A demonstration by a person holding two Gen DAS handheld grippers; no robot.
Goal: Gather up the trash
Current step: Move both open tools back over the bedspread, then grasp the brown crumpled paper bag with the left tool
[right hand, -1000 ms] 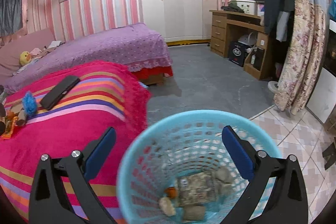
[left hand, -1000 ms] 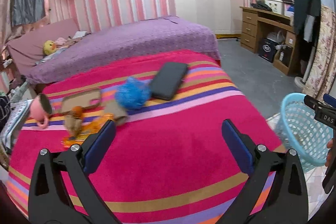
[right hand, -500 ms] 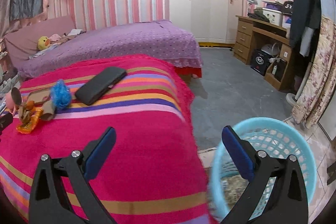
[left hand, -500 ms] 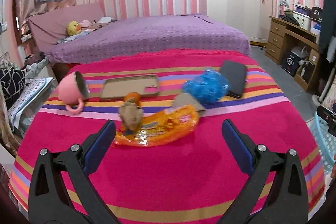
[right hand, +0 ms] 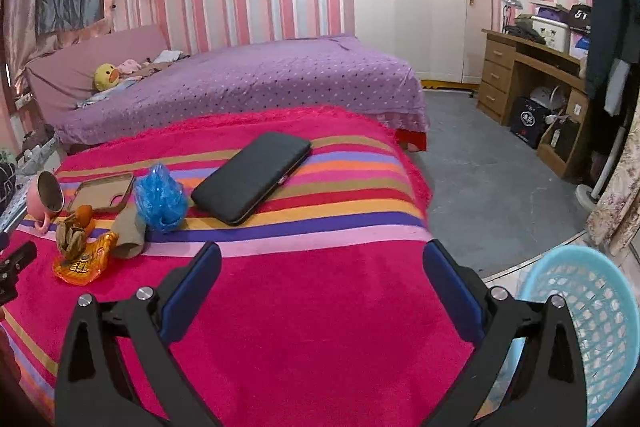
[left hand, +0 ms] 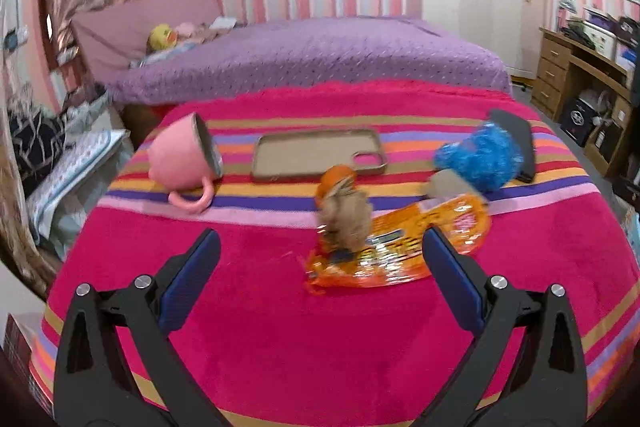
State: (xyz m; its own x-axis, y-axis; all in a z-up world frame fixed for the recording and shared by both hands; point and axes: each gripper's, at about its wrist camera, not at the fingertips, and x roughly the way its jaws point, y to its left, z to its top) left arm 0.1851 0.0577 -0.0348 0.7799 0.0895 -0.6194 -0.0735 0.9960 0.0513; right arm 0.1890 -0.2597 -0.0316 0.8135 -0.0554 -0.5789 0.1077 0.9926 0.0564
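Note:
On the striped pink blanket [left hand: 280, 327] lie an orange snack wrapper [left hand: 400, 251], a crumpled brown wad [left hand: 346, 221] on it, an orange lump [left hand: 334, 181] behind, a cardboard tube [left hand: 448, 185] and a blue crumpled bag [left hand: 476, 157]. My left gripper [left hand: 320, 283] is open and empty, just short of the wrapper. My right gripper [right hand: 320, 287] is open and empty over the blanket [right hand: 320, 327]. The same trash shows at its left: wrapper [right hand: 86, 259], blue bag [right hand: 160, 197]. The light blue basket [right hand: 592, 323] stands on the floor at right.
A pink mug [left hand: 184, 157] lies on its side, next to a tan phone case [left hand: 316, 155] and a black wallet [right hand: 252, 177]. A purple bed [right hand: 248, 83] stands behind. A wooden desk [right hand: 532, 67] is at the right wall.
The left gripper has moved closer to the trash pile, which now sits larger and nearer its fingers. The right gripper has swung left, away from the basket, over the blanket.

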